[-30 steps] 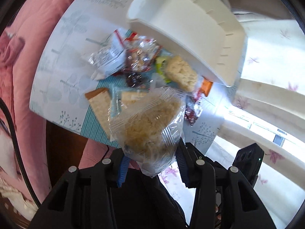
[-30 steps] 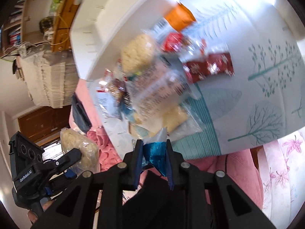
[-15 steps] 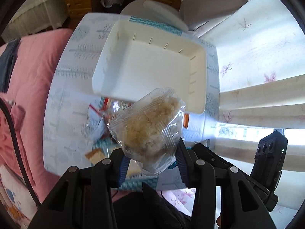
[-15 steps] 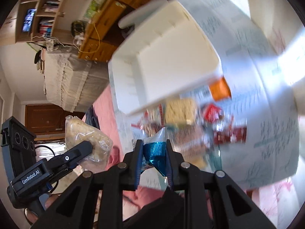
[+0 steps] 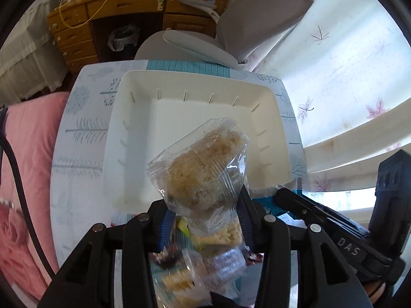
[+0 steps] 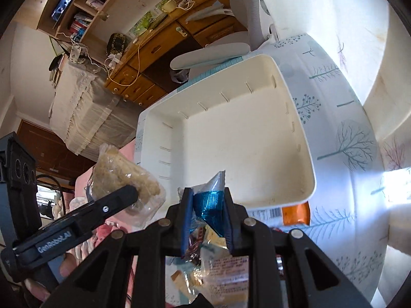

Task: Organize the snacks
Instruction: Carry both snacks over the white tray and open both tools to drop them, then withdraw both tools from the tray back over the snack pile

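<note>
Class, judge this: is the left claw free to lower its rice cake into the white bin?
Probably yes. The left claw grips the rice cake above the white bin, which looks empty, with nothing between them.

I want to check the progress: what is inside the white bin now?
Nothing yet: the white bin shows only bare floor. The clear-wrapped rice cake held above hides part of it in the left view; the right view shows that part bare too.

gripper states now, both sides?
left gripper: closed on the clear-wrapped rice cake, above the white bin.
right gripper: closed on the blue foil snack.
</note>
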Tool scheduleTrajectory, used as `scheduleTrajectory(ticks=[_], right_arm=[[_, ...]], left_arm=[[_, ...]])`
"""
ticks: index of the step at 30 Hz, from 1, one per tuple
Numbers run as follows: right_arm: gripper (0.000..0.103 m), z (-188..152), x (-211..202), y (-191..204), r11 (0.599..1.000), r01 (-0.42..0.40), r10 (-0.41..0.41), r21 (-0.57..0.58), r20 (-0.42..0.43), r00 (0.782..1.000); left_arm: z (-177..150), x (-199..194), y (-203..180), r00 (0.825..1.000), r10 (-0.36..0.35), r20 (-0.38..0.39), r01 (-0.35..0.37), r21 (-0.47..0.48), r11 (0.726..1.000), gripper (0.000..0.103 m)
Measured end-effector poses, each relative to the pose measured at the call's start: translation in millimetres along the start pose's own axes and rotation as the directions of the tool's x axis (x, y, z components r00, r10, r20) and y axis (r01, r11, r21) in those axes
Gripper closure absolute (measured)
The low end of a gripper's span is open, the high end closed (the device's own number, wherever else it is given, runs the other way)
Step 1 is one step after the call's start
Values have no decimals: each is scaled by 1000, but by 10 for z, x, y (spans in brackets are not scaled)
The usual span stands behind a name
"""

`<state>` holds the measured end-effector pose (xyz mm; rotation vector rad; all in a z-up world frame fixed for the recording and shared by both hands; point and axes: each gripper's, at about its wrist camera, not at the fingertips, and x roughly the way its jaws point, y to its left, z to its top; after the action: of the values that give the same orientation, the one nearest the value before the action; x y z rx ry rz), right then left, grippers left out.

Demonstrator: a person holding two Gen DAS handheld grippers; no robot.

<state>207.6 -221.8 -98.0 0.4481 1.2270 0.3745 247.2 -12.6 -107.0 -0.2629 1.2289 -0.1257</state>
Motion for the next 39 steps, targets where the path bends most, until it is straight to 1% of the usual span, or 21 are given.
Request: scheduleTrajectory(ticks=[3,4,9,10,11,12,13,14,15,16,17,20,24,30,33,39], right_arm=[[81,26,125,-45,1000,10,-10,-14,-3,1000],[81,39,158,-56,1000,15,-16,-19,-5,1000],[81,83,252,-103,999,30,-30,-30,-14,999],[79,88,265,-114,999,33,-33,-28,-16,999],[78,99,275,-122,999,38,-39,-27,-19,999],[78,108,282,-129,999,44,-45,-24,-20,999],[78,112,286,-140,999,47,-48,-18,-19,999],[75,117,290,-154,999,46,-46,-11,-19,999],[73,124,294,-160,999,44,-44,-9,-21,999],[67,126,297,-170,999,45,-45,-6,-21,999],[64,128,293,-174,999,47,-47,-4,-21,999],[59,128,279,-174,999,46,-46,-1,-17,999],[58,119,250,-147,999,41,-41,-7,-18,999],[57,49,135,-91,999,22,-23,-24,-9,1000],[52,-12,44,-64,999,11,-11,-32,4,1000],[50,-203,-172,-9,998,-20,21,-54,30,999]], left_arm=[[-6,206,81,999,-41,-28,41,-15,999,60],[-5,279,105,999,-43,-34,42,-16,999,60],[11,436,165,999,-19,-42,19,-11,1000,60],[20,454,176,999,-13,-45,12,-15,1000,59],[26,460,184,999,-14,-47,13,-18,1000,54],[36,460,187,999,-18,-49,17,-20,1000,41],[48,451,193,999,-20,-47,19,-24,1000,33],[53,430,200,999,-22,-37,21,-29,999,21],[57,404,201,999,-25,-25,25,-28,999,20],[64,378,198,999,-28,-21,28,-24,999,20],[65,363,198,999,-30,-22,29,-20,999,20],[61,314,190,999,-28,-21,28,-13,1000,20],[17,255,171,1000,-17,-25,17,-14,1000,20],[-113,112,140,1000,-19,-14,19,-34,999,20],[-203,-12,121,1000,-16,6,16,-38,999,20],[-479,-317,99,998,-18,55,21,-52,998,20]])
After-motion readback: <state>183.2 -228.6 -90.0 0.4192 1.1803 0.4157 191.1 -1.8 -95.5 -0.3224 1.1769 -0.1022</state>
